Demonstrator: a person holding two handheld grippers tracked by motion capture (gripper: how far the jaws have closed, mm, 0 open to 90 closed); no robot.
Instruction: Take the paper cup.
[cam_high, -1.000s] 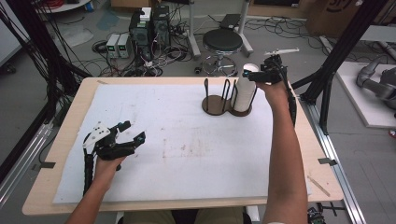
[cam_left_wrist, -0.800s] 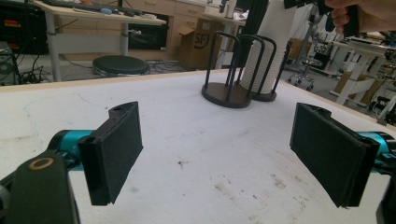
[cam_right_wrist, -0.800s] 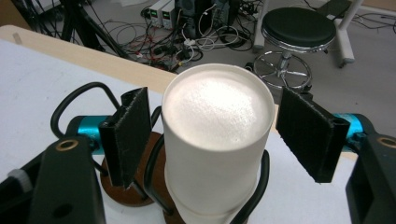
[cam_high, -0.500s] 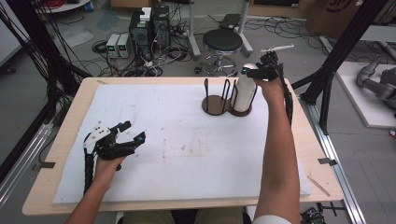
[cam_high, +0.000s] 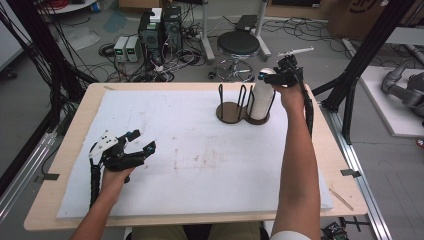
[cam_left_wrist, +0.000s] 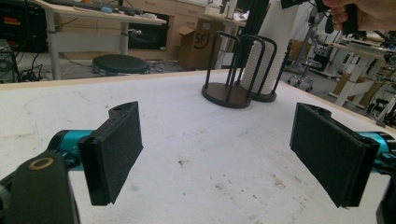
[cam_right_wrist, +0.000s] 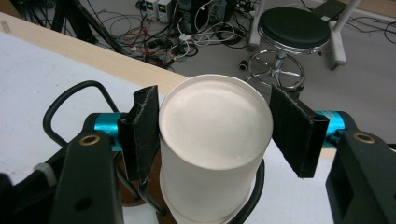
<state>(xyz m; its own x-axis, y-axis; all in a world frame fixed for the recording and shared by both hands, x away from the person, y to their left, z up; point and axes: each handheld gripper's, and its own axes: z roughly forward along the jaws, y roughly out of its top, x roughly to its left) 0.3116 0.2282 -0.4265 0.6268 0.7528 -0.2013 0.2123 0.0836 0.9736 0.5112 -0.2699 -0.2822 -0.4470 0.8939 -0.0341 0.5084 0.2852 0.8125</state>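
White paper cups (cam_right_wrist: 212, 154), stacked in a black rack (cam_high: 243, 109), are clamped by the just-closing right tongs (cam_right_wrist: 215, 126); left tongs (cam_left_wrist: 219, 154) gape wide over the desk (cam_high: 200, 150).

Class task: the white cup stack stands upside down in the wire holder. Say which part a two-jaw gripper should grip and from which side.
Grip the top cup of the cup stack across its round sides, from above. The wire holder fences the lower stack; the top stands clear, where the right gripper sits.

Even indoor light, soft faint shadows, slightly soft focus, perhaps mild wide-angle edge distortion
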